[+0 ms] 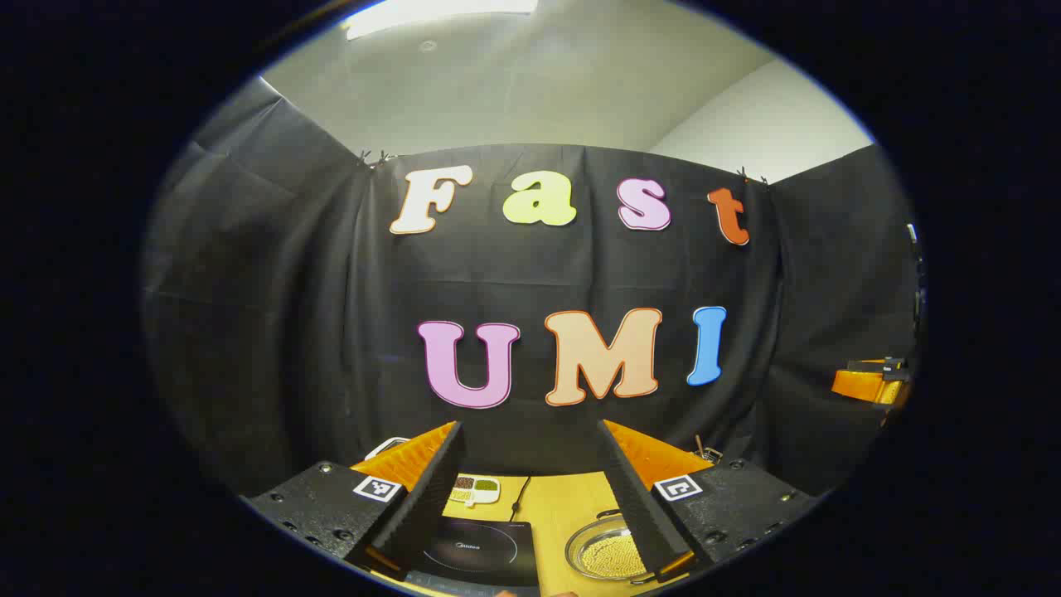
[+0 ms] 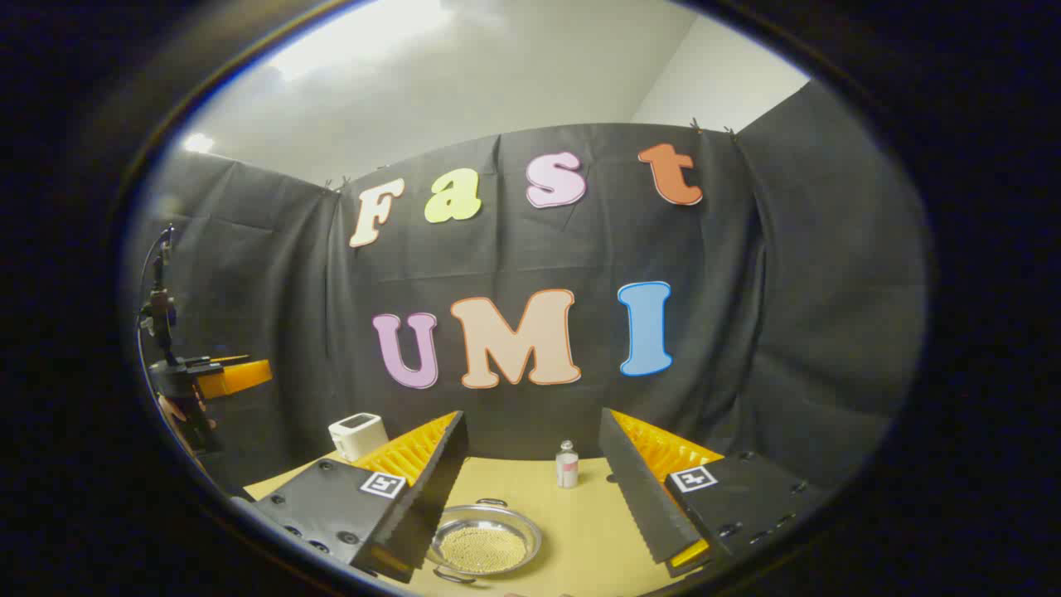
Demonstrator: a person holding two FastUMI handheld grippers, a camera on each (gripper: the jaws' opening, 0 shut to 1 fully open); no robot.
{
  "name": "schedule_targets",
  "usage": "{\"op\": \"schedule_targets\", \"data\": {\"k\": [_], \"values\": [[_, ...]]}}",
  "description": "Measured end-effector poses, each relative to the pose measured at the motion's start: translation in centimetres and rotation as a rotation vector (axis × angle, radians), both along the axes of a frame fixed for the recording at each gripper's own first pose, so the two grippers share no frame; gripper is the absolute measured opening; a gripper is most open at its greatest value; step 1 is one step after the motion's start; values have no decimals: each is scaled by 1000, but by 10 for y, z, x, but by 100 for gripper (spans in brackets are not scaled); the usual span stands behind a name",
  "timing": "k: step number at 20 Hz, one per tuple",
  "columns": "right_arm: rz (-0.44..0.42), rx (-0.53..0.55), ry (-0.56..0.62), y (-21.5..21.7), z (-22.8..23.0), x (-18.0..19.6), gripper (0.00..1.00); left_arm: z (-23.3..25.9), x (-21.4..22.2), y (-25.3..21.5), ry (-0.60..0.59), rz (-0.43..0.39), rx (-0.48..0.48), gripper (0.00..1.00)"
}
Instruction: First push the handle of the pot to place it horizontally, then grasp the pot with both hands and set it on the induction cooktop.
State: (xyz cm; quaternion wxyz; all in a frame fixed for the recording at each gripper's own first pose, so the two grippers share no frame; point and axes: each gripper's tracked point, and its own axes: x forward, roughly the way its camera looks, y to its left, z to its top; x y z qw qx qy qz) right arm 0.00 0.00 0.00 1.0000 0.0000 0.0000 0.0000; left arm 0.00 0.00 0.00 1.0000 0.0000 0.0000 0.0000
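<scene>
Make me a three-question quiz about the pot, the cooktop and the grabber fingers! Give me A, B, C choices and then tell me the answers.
1. Where is the pot compared with the induction cooktop in the left gripper view?
A. On top of it
B. Beside it, to its right, on the table
C. Behind it, against the wall

2. How many small bottles stand on the table in the right gripper view?
A. One
B. Two
C. Three

3. How are the fingers of the right gripper?
A. Squeezed on the pot
B. Shut tight together
C. Spread apart, holding nothing

Answers:
1 B, since the pot sits on bare yellow table next to the dark cooktop.
2 A, a single bottle stands behind the pot.
3 C, a wide gap shows between the fingers, with the pot lying below untouched.
</scene>
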Motion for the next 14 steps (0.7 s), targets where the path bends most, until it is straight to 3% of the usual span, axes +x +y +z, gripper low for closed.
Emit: {"op": "schedule_targets", "data": {"k": [14], "values": [[38,53,46,0,-15,63,92,5,29,22,-45,40,12,98]]}}
